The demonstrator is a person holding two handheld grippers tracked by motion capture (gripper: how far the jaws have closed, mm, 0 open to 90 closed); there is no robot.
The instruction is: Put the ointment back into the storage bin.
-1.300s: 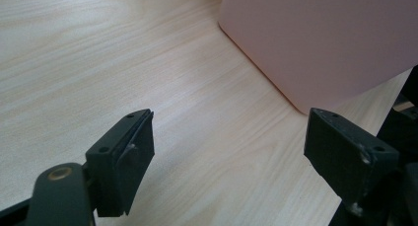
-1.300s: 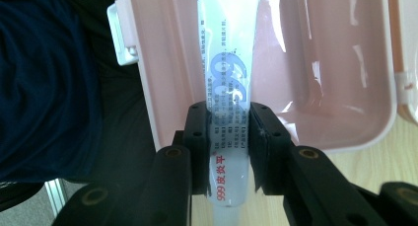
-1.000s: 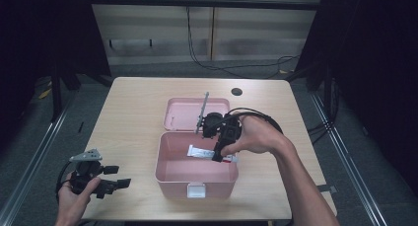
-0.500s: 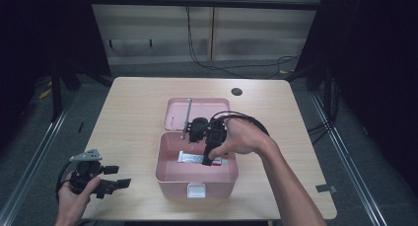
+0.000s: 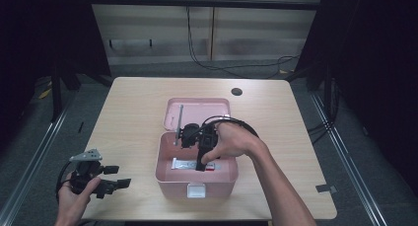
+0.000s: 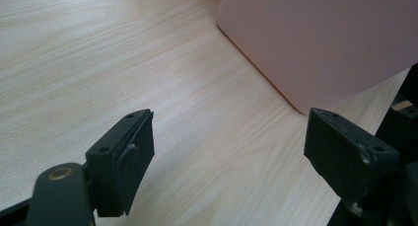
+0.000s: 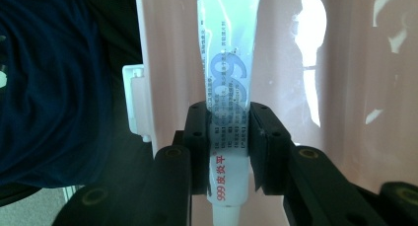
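An open pink box [image 5: 167, 172] stands on the wooden table, its lid [image 5: 217, 106] laid back behind it. My right gripper [image 5: 199, 165] points down into the box and is shut on a white ointment tube [image 5: 183, 164] that lies along the box floor. In the right gripper view the jaws pinch the printed tube [image 7: 229, 63] near its cap end, my right gripper [image 7: 229, 144] over the pink inside wall [image 7: 345, 97]. My left gripper [image 5: 116, 182] is held open at the table's front left corner. In its own view my left gripper [image 6: 231, 152] is empty, near the box's outer wall [image 6: 320, 38].
A white latch [image 5: 196, 190] sits on the box's front wall. A dark round hole [image 5: 236, 92] marks the far side of the table, and a black tape strip [image 5: 324, 188] lies near the right front edge. Bare wood [image 5: 123, 117] lies left of the box.
My right gripper has moved left and down into the box with the tube in it. The left gripper has stayed in place.
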